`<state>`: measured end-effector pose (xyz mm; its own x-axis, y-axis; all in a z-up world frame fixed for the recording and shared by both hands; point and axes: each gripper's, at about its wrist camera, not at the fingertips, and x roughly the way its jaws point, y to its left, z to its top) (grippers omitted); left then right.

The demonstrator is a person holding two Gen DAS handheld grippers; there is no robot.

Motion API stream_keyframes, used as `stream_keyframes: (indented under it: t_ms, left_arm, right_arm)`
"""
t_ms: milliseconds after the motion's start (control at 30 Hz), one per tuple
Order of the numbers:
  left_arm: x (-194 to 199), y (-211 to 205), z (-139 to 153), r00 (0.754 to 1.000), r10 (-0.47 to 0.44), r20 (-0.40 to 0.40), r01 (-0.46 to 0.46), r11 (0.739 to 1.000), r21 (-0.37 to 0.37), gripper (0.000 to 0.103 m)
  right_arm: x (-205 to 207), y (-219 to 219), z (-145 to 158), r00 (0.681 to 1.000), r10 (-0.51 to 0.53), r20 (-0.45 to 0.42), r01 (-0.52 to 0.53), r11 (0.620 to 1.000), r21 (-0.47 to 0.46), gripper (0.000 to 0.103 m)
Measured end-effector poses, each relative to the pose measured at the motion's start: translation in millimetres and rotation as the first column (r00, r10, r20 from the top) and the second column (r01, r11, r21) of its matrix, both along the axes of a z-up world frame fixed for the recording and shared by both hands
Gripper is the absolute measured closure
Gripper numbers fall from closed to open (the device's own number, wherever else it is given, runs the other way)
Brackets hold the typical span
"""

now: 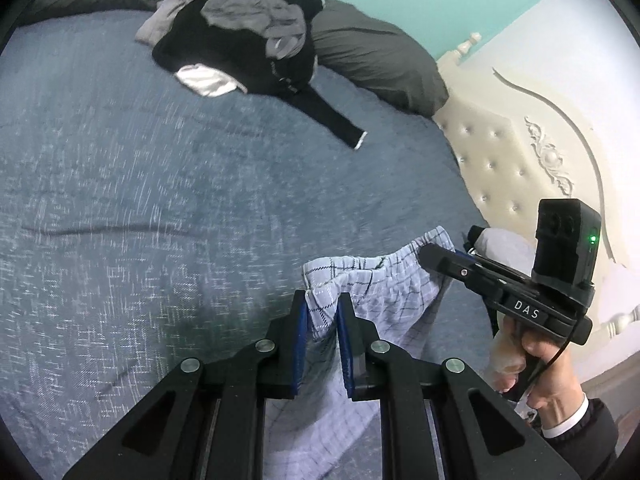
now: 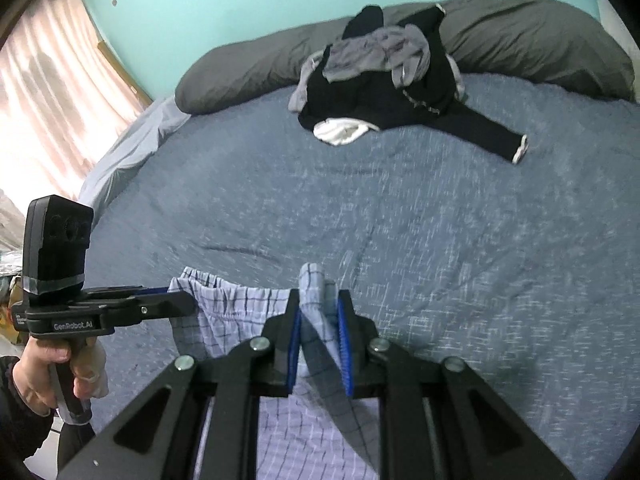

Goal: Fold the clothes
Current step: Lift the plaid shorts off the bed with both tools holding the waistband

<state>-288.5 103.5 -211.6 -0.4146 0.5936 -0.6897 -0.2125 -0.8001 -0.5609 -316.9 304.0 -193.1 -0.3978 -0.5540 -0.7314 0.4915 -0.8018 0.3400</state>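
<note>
The left tongs (image 1: 323,316) sit at the bottom middle of the left wrist view, and their 2 blue pads are pinched on one end of the checked shorts (image 1: 376,284). The right tongs (image 2: 319,322) sit at the bottom middle of the right wrist view — they are pinched on the other end of the same shorts (image 2: 240,312). The stretchy top edge of the shorts runs between the 2 tongs, and the rest of the cloth hangs down below them, above the blue bed (image 1: 160,208). In the left wrist view, the right tongs (image 1: 430,254) show at the lower right, with a hand (image 1: 536,364) around the handle. In the right wrist view, the left tongs (image 2: 188,302) show at the lower left, held by the other hand (image 2: 44,372). A pile of black and grey clothes (image 2: 384,80) lies at the top middle, touching a long grey pillow (image 2: 532,36) — well apart from the shorts. A cream headboard (image 1: 504,160) is at the right of the left wrist view.
</note>
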Motion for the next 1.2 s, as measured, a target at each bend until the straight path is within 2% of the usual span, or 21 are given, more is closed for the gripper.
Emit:
stream_keyframes:
  t_ms: [433,933,1200]
  left_arm:
    - [21,17,83,0.995,-0.018,-0.097,0.018,1.0,-0.007,0.088]
    - [53,54,185,0.971,-0.059,-0.232,0.056,0.998,-0.022,0.088]
    - [78,91,215,0.959,-0.1,-0.266,0.094,0.995,-0.035,0.088]
  right_arm:
    - [33,22,85,0.992,-0.023,-0.127,0.019,0.999,-0.033,0.087]
    - [72,64,190,0.961,-0.063,-0.269,0.043,0.996,-0.079,0.087]
    - [102,104,228,0.946,-0.094,-0.31,0.068,0.993,-0.094,0.087]
